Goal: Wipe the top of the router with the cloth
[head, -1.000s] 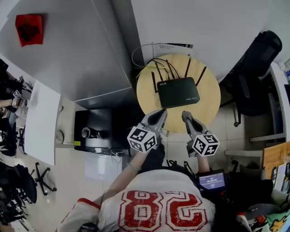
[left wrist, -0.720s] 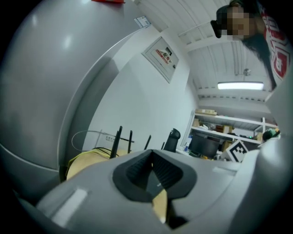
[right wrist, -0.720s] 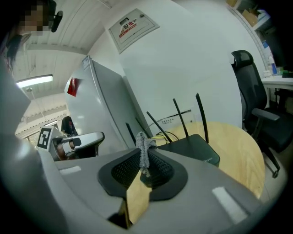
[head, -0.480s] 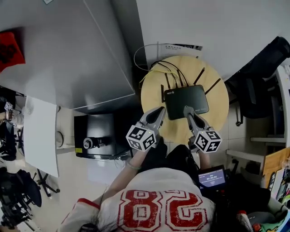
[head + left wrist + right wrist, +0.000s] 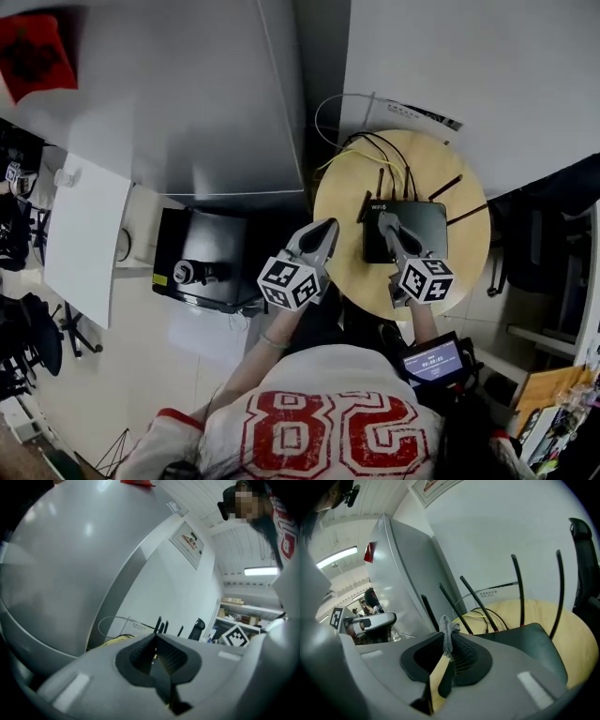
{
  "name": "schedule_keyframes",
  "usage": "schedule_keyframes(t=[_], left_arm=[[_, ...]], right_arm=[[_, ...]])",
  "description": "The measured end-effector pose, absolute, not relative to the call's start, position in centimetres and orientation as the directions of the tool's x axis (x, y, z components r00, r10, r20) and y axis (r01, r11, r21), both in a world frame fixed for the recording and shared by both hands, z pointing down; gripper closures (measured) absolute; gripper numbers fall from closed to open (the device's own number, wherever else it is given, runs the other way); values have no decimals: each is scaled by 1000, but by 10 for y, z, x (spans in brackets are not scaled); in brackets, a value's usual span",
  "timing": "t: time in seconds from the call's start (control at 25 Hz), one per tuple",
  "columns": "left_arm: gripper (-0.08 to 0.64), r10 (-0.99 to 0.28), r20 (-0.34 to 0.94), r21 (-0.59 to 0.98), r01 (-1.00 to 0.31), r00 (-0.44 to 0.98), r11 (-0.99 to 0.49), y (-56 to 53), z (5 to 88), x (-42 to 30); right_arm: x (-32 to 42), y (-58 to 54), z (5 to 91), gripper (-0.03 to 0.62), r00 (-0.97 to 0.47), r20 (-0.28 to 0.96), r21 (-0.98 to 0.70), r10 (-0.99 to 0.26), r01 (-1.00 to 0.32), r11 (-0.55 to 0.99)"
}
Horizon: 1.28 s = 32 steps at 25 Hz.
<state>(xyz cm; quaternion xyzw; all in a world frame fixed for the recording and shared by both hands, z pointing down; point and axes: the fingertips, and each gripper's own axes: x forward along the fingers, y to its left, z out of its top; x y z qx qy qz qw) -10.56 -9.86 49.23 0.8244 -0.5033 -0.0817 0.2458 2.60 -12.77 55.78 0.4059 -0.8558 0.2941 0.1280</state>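
The black router (image 5: 412, 231) lies on a round wooden table (image 5: 347, 262), its antennas and cables pointing toward the wall. My right gripper (image 5: 385, 221) hangs over the router's left part. It is shut on a small grey cloth (image 5: 447, 631), a tuft of which sticks up between the jaws; the router's top (image 5: 525, 641) lies just beyond. My left gripper (image 5: 326, 227) hovers at the table's left edge, shut with nothing between its jaws. In the left gripper view only the antenna tips (image 5: 159, 625) show past the left gripper (image 5: 156, 638).
A tall grey cabinet (image 5: 187, 94) stands left of the table, with a black box (image 5: 202, 272) on the floor below it. Yellow and black cables (image 5: 361, 150) trail behind the router. A dark office chair (image 5: 539, 234) sits at the right, a white desk (image 5: 84, 239) far left.
My right gripper has moved from the table's front edge to over the router. The left gripper stays beside the table's left edge. The head view has swung, so the table sits further right.
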Motion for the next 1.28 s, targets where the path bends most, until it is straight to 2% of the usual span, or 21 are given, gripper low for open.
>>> schedule_keyframes(t=[0.28, 0.6, 0.92, 1.28], left_arm=[[561, -894, 122, 487, -811, 431, -325, -90, 488, -113], [563, -897, 152, 470, -829, 415, -304, -77, 487, -104], [561, -920, 166, 444, -860, 356, -252, -79, 482, -114], [561, -904, 166, 453, -845, 393, -284, -85, 483, -97]], right_arm=[[0, -159, 588, 551, -695, 511, -389, -506, -712, 585], [-11, -165, 618, 551, -718, 549, -411, -427, -677, 611], [-18, -164, 633, 551, -727, 575, -413, -374, -653, 635], [-3, -129, 631, 551, -715, 600, -443, -358, -670, 596]])
